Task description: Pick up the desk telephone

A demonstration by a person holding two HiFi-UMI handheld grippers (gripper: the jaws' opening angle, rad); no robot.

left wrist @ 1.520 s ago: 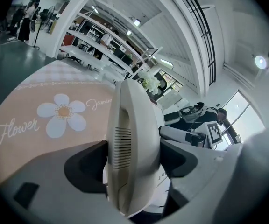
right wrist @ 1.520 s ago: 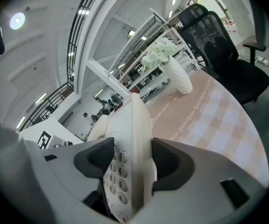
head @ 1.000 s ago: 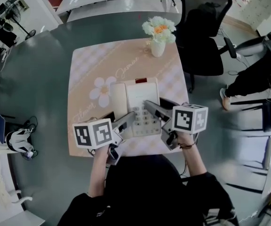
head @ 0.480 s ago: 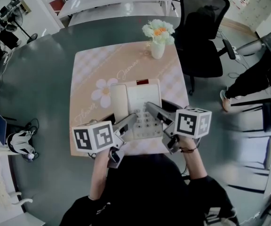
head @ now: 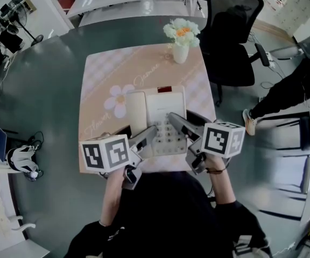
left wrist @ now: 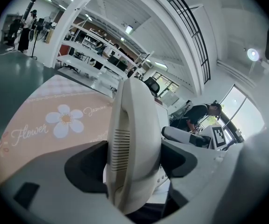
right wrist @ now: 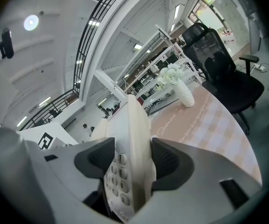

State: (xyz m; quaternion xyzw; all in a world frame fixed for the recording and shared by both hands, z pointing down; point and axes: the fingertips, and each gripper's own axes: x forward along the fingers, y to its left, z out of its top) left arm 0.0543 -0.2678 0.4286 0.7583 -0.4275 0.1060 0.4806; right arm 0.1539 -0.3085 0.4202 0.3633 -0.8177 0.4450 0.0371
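Note:
The cream desk telephone [head: 160, 114], handset on its left side, is over the near half of the table. My left gripper [head: 149, 134] is shut on the handset side; in the left gripper view the handset [left wrist: 134, 139] fills the gap between the jaws of this left gripper [left wrist: 133, 158]. My right gripper [head: 175, 120] is shut on the phone's right edge. In the right gripper view the keypad [right wrist: 118, 171] faces left between the jaws of the right gripper [right wrist: 132, 161]. Whether the phone is clear of the table, I cannot tell.
The table [head: 98, 85] wears a peach checked cloth with a daisy print. A white vase of flowers [head: 181, 39] stands at its far edge. A black office chair [head: 230, 34] is at the far right, and a person [head: 289, 85] is further right.
Both grippers stay clamped on the phone, which has shifted only slightly in view. The person at the right has stepped further along.

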